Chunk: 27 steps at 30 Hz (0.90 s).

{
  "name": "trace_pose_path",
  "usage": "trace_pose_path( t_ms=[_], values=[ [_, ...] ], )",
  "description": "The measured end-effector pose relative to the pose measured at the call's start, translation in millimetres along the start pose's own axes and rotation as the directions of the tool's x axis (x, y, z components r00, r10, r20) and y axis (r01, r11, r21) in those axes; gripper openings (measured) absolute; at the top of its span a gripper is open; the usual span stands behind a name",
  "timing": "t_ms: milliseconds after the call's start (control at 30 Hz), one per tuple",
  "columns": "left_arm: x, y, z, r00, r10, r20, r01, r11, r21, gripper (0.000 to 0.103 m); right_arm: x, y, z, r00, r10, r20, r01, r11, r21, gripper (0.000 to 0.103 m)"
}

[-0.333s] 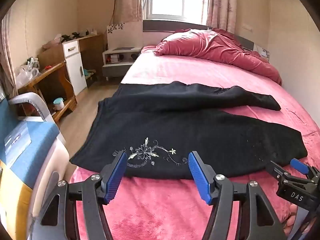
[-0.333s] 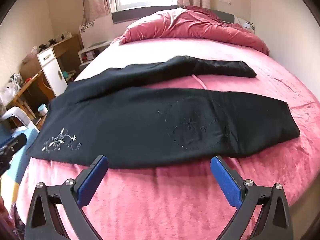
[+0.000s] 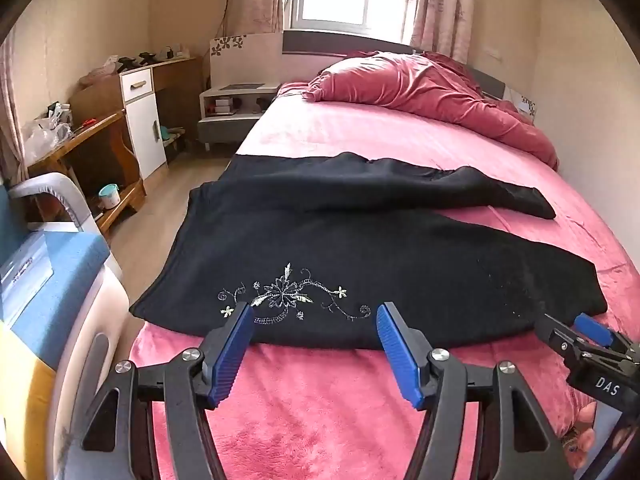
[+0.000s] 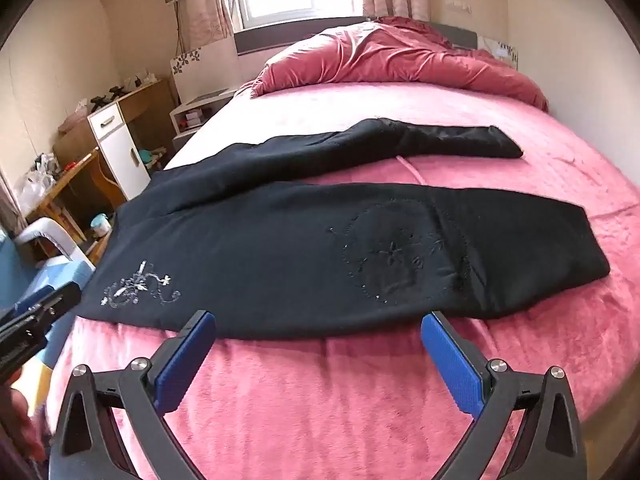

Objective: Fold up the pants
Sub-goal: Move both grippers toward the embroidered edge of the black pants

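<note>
Pants (image 3: 360,256) fill the left wrist view: black, spread across the pink bed (image 3: 320,420), waist end hanging over the bed's left edge, one leg stretched toward the right and the other lying behind it, angled away. The left gripper (image 3: 314,320) hovers over the near hem with its blue jaws spread and nothing between them, the tips level with the white floral embroidery (image 3: 288,296). Compared with a moment ago, that embroidery sits slightly nearer the fingertips, so the gripper has crept toward the cloth edge. At the lower right corner, the right gripper (image 3: 592,332) pokes into view.

From the right wrist view, the same pants (image 4: 320,248) lie flat, the near leg's cuff at the right and a faint stitched circle pattern (image 4: 400,256) on the thigh. The right gripper (image 4: 318,330) has its jaws splayed as wide as they go, empty, the tips just overlapping the near edge of the fabric. Since the earlier frame its framing has barely shifted.

No fold has been started; judging from this, both grippers are lining up to pinch the near edge, and the first fold is probably next.
</note>
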State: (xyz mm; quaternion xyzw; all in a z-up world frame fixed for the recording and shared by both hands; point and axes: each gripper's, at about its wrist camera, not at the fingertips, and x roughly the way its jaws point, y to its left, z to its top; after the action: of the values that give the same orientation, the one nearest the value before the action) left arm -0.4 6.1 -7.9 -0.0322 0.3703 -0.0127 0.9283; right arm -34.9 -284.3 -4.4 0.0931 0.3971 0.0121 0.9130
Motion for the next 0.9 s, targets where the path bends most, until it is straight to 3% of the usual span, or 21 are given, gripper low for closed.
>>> trace_pose_path(
  t_ms=[267,900],
  values=[
    [0.6,0.8,1.3,1.0,0.028,-0.01,-0.028,1.0,0.007,0.065,10.1,19.8,1.0,1.0,0.015,-0.014,-0.015,1.0,0.002,0.103],
    [5.7,3.5,-2.5,0.998,0.04,-0.043,-0.04,0.999,0.012,0.065,16.0,23.2,0.8,0.999,0.03,-0.038,-0.029,0.999,0.022,0.103]
  ],
)
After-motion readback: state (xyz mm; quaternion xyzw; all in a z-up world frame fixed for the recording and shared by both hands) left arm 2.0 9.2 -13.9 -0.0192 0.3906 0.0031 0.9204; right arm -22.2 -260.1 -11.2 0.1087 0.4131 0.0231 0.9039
